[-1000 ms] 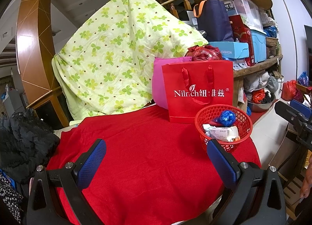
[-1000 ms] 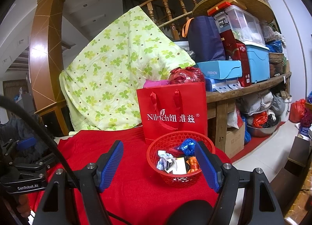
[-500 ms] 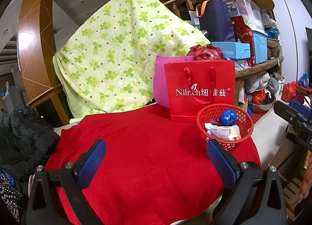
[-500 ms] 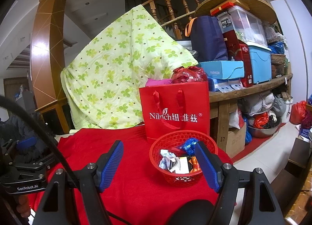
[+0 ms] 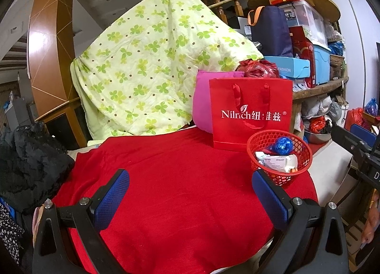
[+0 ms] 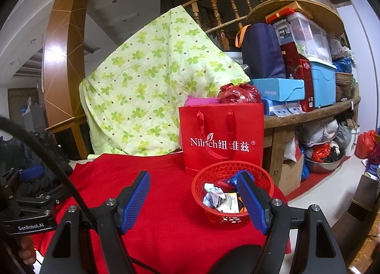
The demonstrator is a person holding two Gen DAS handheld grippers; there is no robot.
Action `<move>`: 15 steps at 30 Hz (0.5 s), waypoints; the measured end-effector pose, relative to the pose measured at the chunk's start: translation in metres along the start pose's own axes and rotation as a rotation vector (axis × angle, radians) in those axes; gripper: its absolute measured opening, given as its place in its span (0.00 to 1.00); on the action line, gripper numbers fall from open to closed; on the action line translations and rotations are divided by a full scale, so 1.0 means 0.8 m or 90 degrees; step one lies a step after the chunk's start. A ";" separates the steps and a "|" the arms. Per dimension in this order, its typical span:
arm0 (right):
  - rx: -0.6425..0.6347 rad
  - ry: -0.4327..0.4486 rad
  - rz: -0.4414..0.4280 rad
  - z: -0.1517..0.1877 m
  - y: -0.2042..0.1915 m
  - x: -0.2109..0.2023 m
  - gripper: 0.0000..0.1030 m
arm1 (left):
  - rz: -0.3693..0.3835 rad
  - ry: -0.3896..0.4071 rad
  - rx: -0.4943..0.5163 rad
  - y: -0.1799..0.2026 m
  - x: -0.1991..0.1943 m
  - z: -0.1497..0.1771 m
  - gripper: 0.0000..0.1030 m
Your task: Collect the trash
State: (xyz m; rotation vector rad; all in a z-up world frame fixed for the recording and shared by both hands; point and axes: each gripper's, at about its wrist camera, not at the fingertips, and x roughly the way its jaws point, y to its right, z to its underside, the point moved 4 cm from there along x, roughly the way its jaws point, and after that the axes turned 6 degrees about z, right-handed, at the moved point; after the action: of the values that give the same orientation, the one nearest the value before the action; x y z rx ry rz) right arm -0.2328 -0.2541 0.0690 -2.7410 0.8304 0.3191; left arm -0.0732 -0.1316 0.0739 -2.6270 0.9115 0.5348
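- Left wrist view: left tongs [image 5: 190, 193] gape wide and empty over the red-covered desk [image 5: 180, 179]; trash sits in the red basket [image 5: 279, 162] beside the red bag [image 5: 251, 112].
- Right wrist view: right tongs [image 6: 193, 199] also open, holding nothing, facing the basket [image 6: 231, 194]; collection looks near done, next likely a check for strays.

green clover quilt [image 5: 152, 65], red gift bag [image 5: 251, 112], pink cushion [image 5: 201, 100], red tablecloth [image 5: 178, 191]
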 end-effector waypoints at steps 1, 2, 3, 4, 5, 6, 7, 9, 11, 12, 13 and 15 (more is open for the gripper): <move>-0.001 0.001 0.003 -0.001 -0.001 0.000 0.76 | 0.001 -0.001 -0.001 -0.001 0.001 0.000 0.99; -0.001 0.002 0.008 -0.001 -0.001 0.000 0.76 | 0.002 -0.001 -0.003 -0.002 0.002 -0.001 0.99; -0.001 0.002 0.011 -0.001 0.000 0.000 0.76 | 0.004 -0.001 -0.004 -0.002 0.002 -0.001 0.99; 0.000 0.001 0.013 -0.002 0.000 0.002 0.76 | 0.005 -0.001 -0.005 -0.002 0.003 -0.001 0.99; 0.002 -0.001 0.015 -0.001 0.001 0.003 0.76 | 0.006 -0.001 -0.004 -0.001 0.005 -0.002 0.99; 0.004 -0.003 0.018 -0.001 0.004 0.004 0.76 | 0.008 -0.004 -0.001 0.002 0.008 -0.002 0.99; 0.006 -0.008 0.023 0.000 0.007 0.007 0.76 | 0.010 -0.005 0.003 0.006 0.010 -0.003 0.99; 0.015 -0.018 0.027 0.002 0.015 0.013 0.76 | 0.013 -0.007 0.010 0.013 0.016 -0.005 0.99; 0.023 -0.026 0.031 0.005 0.024 0.020 0.76 | 0.021 -0.010 0.019 0.024 0.023 -0.008 0.99; 0.021 -0.034 0.037 0.007 0.028 0.027 0.76 | 0.026 -0.012 0.024 0.029 0.028 -0.009 0.99; 0.019 -0.042 0.040 0.009 0.031 0.034 0.76 | 0.029 -0.014 0.029 0.036 0.033 -0.011 0.99; 0.023 -0.054 0.042 0.011 0.038 0.047 0.76 | 0.037 -0.016 0.034 0.045 0.043 -0.014 0.99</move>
State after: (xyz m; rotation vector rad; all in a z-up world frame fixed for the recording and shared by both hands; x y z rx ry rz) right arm -0.2206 -0.2949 0.0449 -2.6503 0.8961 0.4264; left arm -0.0685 -0.1806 0.0627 -2.5481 0.9835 0.5482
